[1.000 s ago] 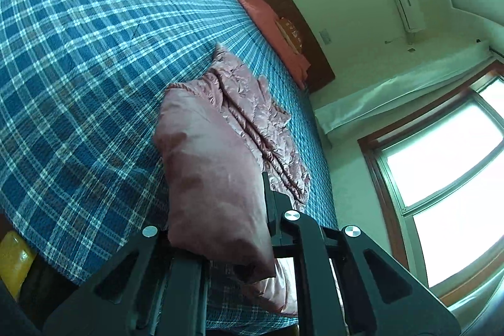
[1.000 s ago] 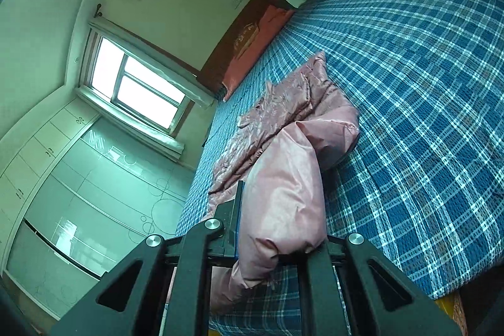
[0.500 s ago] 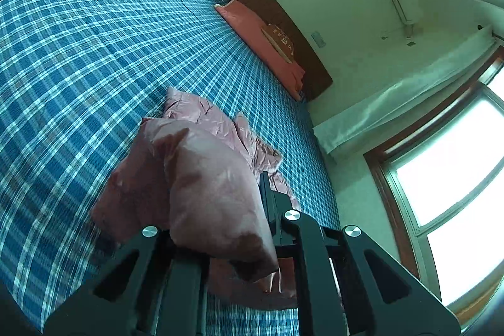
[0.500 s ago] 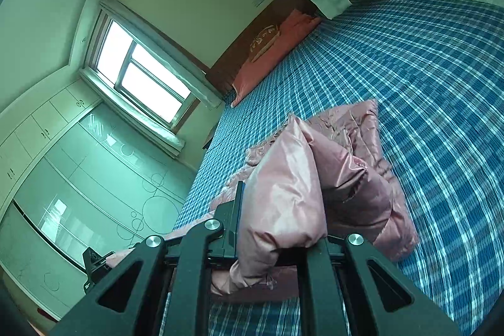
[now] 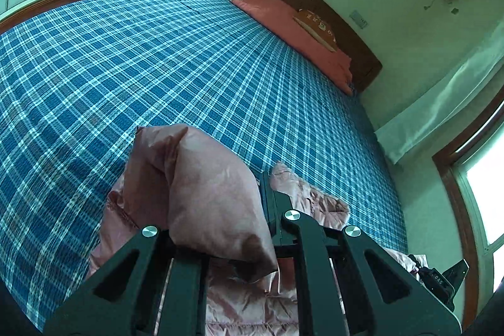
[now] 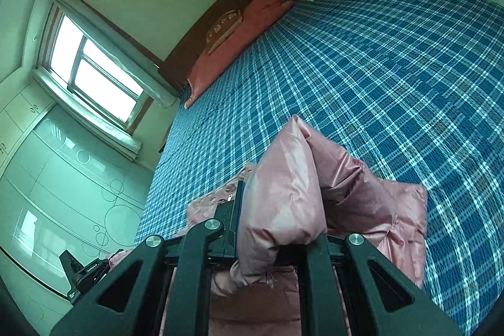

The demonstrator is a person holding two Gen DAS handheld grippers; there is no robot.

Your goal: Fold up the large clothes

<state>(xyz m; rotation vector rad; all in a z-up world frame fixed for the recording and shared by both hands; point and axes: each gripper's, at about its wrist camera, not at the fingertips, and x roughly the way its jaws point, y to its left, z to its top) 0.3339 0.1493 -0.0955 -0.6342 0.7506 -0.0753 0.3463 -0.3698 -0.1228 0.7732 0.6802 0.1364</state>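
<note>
Blue plaid bed (image 5: pixel 176 59), shiny pink puffy jacket (image 5: pixel 208 197), L gripper (image 5: pixel 220 210) & R gripper (image 6: pixel 277 210) both clamped on jacket folds

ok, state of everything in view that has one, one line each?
left tongs: shut on pink jacket.
right tongs: shut on pink jacket.
pink jacket: bunched, partly lifted, the rest lying on the bed.
bed: plaid cover spread flat.
window: looks closed, curtain drawn aside.

right gripper (image 6: pixel 277 238) clamps pink jacket (image 6: pixel 283 203) | over plaid bed (image 6: pixel 393 77)
</note>
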